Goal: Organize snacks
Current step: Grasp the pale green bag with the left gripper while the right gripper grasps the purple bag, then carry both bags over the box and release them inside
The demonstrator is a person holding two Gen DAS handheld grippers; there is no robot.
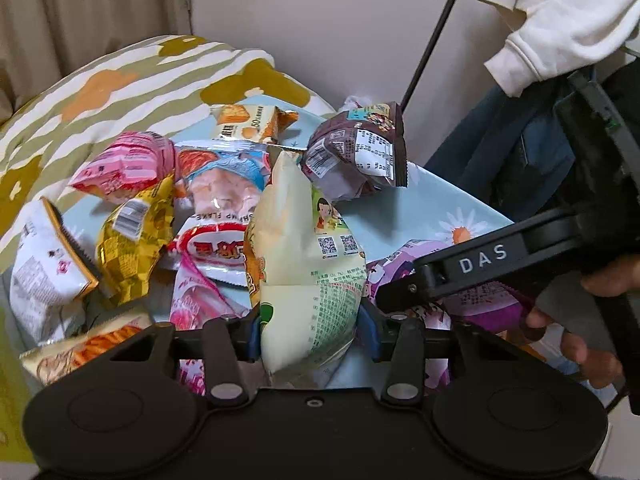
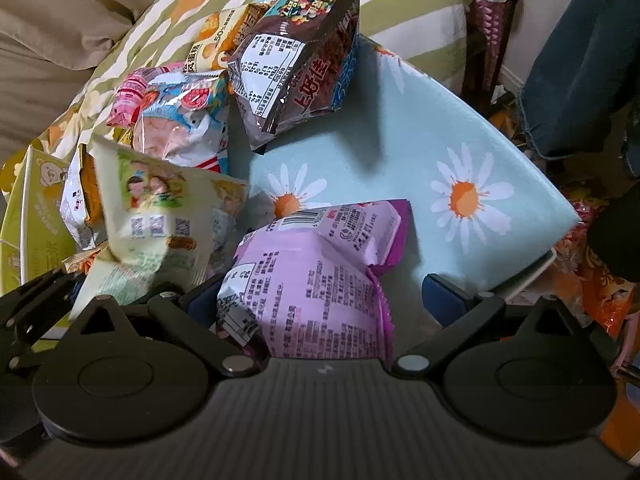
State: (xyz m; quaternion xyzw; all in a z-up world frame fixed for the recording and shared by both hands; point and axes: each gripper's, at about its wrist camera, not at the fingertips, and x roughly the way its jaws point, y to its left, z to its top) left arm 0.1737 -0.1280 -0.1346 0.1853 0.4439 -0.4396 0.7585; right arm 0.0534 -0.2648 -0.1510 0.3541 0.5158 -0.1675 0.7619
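My left gripper (image 1: 310, 330) is shut on a cream and green snack bag (image 1: 308, 264), holding it upright above the pile; the bag also shows blurred in the right wrist view (image 2: 160, 216). My right gripper (image 2: 320, 300) is open, its fingers either side of a purple snack bag (image 2: 316, 280) that lies on the daisy cloth; the purple bag shows in the left wrist view (image 1: 404, 268). A brown snack bag (image 1: 360, 148) (image 2: 300, 60) stands at the back. Several other bags lie heaped at the left.
A light blue daisy-print cloth (image 2: 460, 160) covers the table. A striped yellow pillow (image 1: 120, 88) lies behind the pile. A person in jeans and white sleeves (image 1: 552, 20) stands at the right. More snack packs (image 2: 600, 288) lie beyond the table's right edge.
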